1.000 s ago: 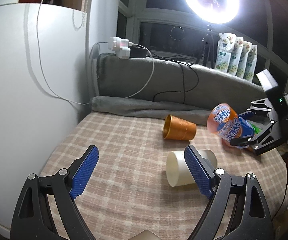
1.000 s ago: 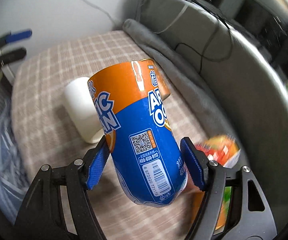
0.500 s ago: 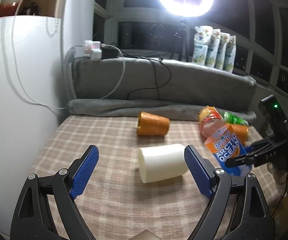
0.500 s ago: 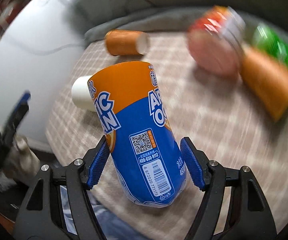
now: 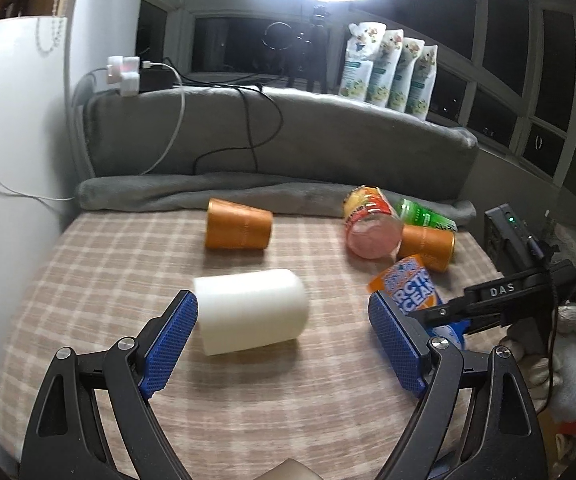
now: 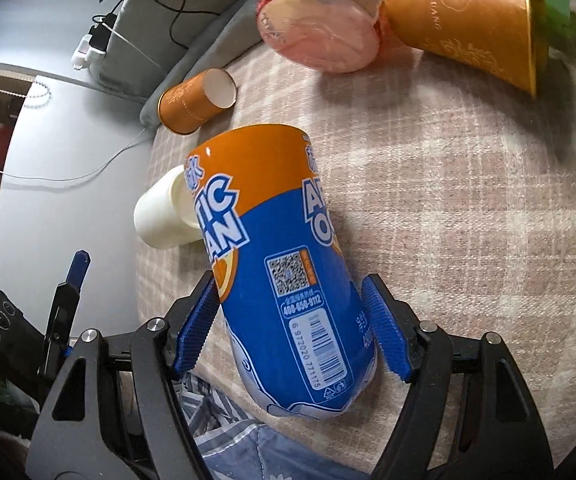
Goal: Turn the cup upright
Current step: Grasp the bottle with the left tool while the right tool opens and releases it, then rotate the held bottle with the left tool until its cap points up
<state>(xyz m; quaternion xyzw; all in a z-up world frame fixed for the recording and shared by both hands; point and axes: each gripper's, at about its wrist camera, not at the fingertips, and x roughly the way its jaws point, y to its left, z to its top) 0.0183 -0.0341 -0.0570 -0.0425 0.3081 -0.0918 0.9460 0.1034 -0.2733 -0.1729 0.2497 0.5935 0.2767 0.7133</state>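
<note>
Fingers (image 6: 385,336) of the right gripper (image 6: 291,328) clamp the blue-and-orange cup (image 6: 284,272), tilted over the checked tabletop (image 6: 467,240). Left gripper (image 5: 284,344) fingers stand apart, bracketing the white cup (image 5: 250,312) lying on its side, contents unseen.

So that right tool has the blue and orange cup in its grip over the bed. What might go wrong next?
The Arctic Ocean cup is held tilted in the right tool, gripped near one end, so it may slip or swing. The checked cloth looks soft, so a cup set down there might topple. The white cup lies close by and might get knocked and roll.
</note>
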